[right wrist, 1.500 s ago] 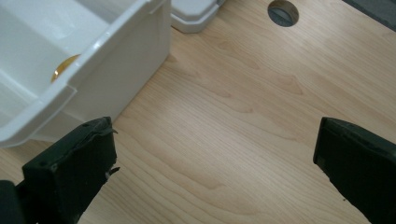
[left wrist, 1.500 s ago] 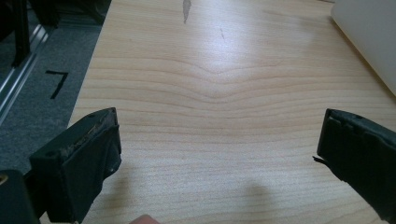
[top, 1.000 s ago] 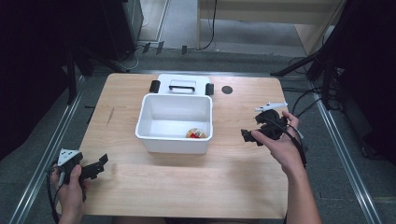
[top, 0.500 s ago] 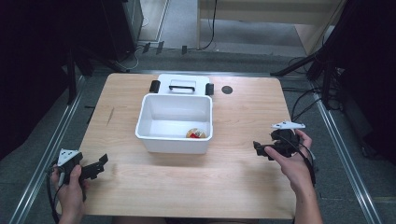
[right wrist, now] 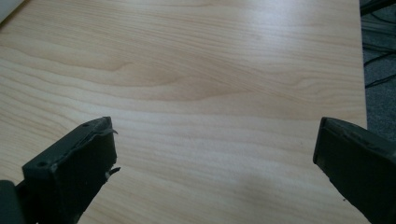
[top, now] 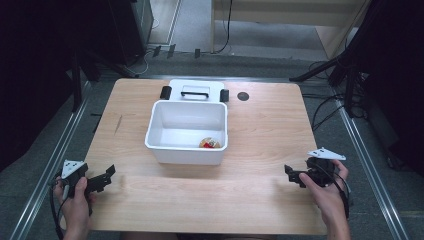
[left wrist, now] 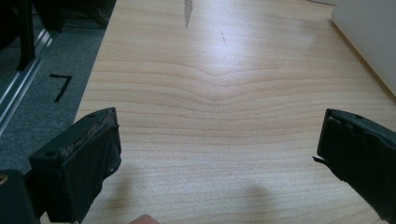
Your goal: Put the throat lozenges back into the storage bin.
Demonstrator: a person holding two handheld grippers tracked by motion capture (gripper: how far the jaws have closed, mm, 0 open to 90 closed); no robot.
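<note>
White bin, long axis left-right

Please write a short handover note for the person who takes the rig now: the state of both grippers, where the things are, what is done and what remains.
Left gripper: open, empty, low over the near left corner of the table.
Right gripper: open, empty, low near the table's right edge.
White bin: mid-table, uncovered, with a small red and tan item in its near right corner.
White lid: flat behind the bin, black clips at its ends.
Done: the item sits in the bin.
Left: probably fitting the lid on the bin; neither gripper is near it.
</note>
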